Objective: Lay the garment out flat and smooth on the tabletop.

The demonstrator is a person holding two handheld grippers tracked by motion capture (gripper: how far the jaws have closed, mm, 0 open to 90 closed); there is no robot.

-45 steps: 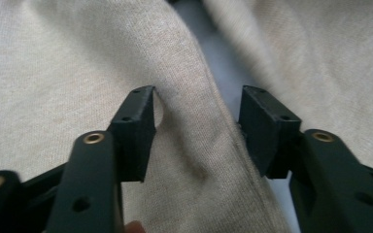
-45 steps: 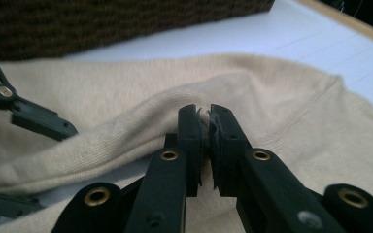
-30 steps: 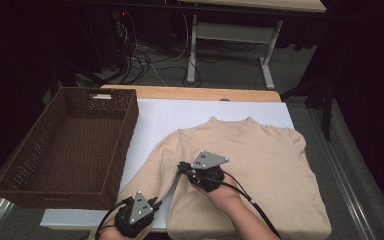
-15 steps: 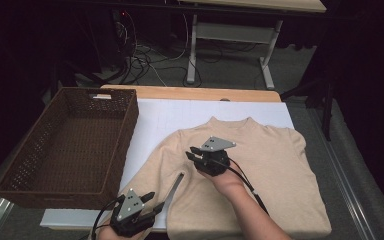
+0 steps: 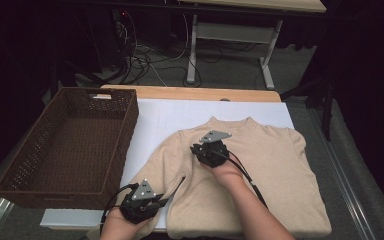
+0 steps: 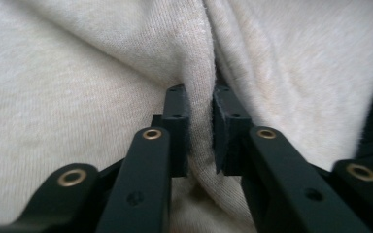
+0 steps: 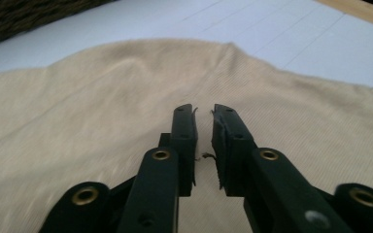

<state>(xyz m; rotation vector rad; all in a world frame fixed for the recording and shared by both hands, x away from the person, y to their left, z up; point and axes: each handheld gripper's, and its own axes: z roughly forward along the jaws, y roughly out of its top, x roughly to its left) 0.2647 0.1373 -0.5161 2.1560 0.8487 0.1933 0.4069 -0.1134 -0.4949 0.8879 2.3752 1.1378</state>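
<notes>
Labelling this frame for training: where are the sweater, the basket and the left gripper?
sweater (image 5: 280,165): high view, chest.
basket (image 5: 115,145): high view, right wall.
left gripper (image 6: 201,109): left gripper view, between fingertips, pinching a fold.

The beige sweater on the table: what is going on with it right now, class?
A person works on a beige sweater lying flat on a white mat, a gripper in each hand. The left gripper, near the sweater's lower left edge, has just been closing and has a fold of knit between its jaws. The right gripper hangs over the chest below the collar, jaws nearly together with nothing between them. A brown wicker basket stands empty on the left.
</notes>
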